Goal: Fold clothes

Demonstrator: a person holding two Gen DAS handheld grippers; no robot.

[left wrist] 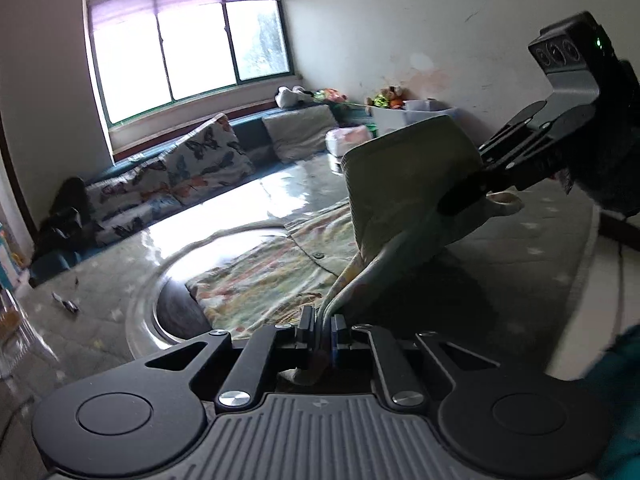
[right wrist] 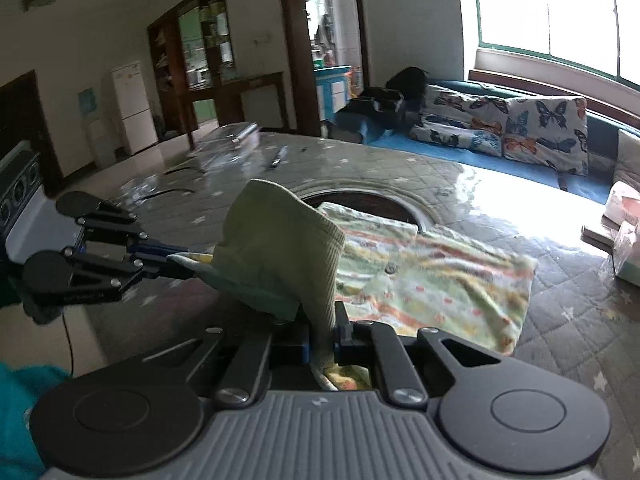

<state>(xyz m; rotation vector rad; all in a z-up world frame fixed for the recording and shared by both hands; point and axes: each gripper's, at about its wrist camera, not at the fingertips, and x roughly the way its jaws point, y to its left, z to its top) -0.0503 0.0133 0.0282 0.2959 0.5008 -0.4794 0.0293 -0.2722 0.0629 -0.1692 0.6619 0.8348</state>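
Observation:
A small patterned garment (left wrist: 264, 276) with a pale green ribbed hem (left wrist: 404, 184) lies partly on the quilted table (left wrist: 520, 248). My left gripper (left wrist: 322, 326) is shut on one corner of the lifted hem. My right gripper (left wrist: 460, 200) is shut on the other corner, up and to the right. In the right wrist view the right gripper (right wrist: 322, 338) pinches the green hem (right wrist: 280, 240) and the left gripper (right wrist: 180, 262) holds the cloth at the left. The rest of the garment (right wrist: 432, 280) lies flat on the table with a snap button showing.
A round glass turntable (right wrist: 360, 200) sits in the table's middle, under the garment's far edge. Butterfly cushions (right wrist: 520, 128) line a blue bench below the window. A pen-like item (right wrist: 278, 158) lies far on the table. Boxes (right wrist: 624, 240) stand at the right edge.

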